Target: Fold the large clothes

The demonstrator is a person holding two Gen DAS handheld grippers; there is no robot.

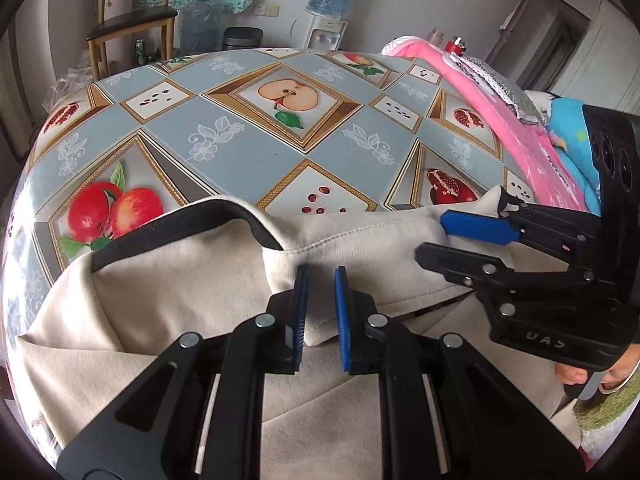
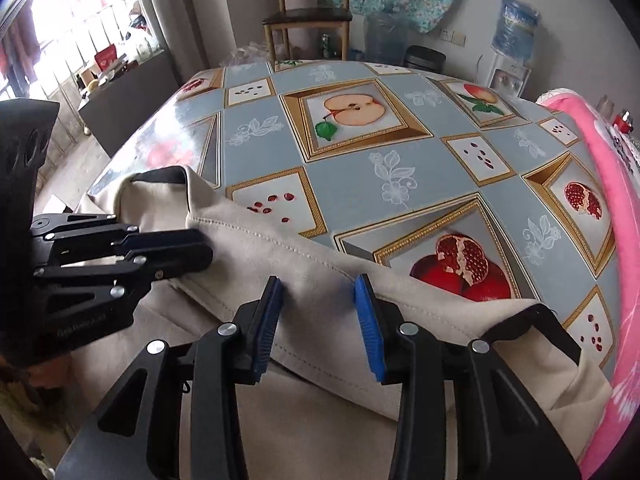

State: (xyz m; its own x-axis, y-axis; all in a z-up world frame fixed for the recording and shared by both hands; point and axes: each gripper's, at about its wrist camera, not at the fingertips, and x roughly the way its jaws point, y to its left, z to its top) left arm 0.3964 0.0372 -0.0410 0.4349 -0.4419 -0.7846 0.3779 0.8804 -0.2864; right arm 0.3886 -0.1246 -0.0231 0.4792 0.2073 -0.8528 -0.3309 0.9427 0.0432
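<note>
A large beige garment (image 1: 180,288) (image 2: 248,232) with black trim (image 1: 180,224) lies folded over at the near side of the fruit-patterned table (image 1: 260,140) (image 2: 360,184). My left gripper (image 1: 320,280) (image 2: 204,248) is shut on the stitched folded edge, with cloth pinched between its blue pads. To its right, my right gripper (image 2: 319,292) (image 1: 432,236) is shut on a thicker ridge of the same edge. Both point down at the table. A black cuff (image 2: 532,320) lies just right of the right gripper.
A pink blanket (image 1: 500,100) (image 2: 616,200) runs along the table's right side. Behind the table are a wooden chair (image 1: 132,20) (image 2: 308,16), water bottles and a dispenser (image 1: 328,32) (image 2: 508,76). A hand (image 1: 576,376) holds the right gripper.
</note>
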